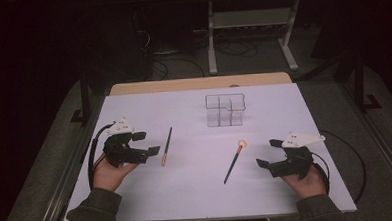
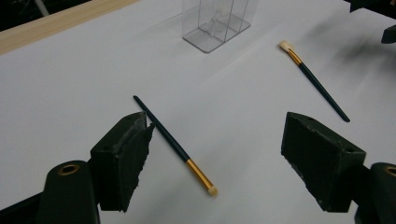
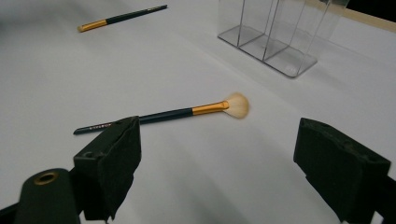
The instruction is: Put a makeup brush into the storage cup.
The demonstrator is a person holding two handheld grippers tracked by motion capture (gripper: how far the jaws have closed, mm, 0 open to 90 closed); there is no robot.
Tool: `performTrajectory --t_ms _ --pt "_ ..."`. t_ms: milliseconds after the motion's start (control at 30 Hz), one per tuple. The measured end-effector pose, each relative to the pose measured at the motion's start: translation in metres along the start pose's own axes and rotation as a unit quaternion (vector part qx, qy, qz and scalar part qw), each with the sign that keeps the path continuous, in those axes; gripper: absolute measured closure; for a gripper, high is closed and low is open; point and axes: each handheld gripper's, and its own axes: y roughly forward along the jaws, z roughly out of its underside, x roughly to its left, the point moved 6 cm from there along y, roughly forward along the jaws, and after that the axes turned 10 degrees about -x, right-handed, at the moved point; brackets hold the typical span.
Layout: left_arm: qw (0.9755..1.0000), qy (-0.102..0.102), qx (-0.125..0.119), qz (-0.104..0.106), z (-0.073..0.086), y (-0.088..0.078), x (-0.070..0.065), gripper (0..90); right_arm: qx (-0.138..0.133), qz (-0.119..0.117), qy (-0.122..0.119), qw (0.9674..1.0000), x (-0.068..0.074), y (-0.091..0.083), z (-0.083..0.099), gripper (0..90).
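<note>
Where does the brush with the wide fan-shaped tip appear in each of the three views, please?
High view: the fan brush lies right of centre, bristles toward the clear organizer.
Left gripper view: the fan brush is upper right, bristles up-left.
Right gripper view: the fan brush lies across the centre, bristles at right.
Shared landmark: the clear organizer, standing beyond the brush in every view.

**Everything placed around the organizer**

The clear organizer (image 1: 226, 110) is standing on the white mat (image 1: 197, 190), toward its far edge. The thin brush (image 1: 166, 146) is lying on the mat to the organizer's near left, and the fan brush (image 1: 235, 161) is lying just nearer than the organizer. The left gripper (image 1: 150, 143) is hovering left of the organizer beyond the thin brush; the right gripper (image 1: 267, 153) is sitting to its near right.
</note>
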Motion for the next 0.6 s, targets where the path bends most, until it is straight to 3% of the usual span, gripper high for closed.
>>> performTrajectory --t_ms 267,600 --pt "0.9999 -0.011 0.005 0.007 -0.007 0.013 0.004 23.7 0.004 -0.001 0.003 1.0000 0.000 0.000 0.001 14.1" --pt "0.9999 -0.010 0.013 0.006 -0.014 0.020 0.006 25.6 0.004 0.002 0.003 1.0000 -0.003 0.000 0.001 14.0"
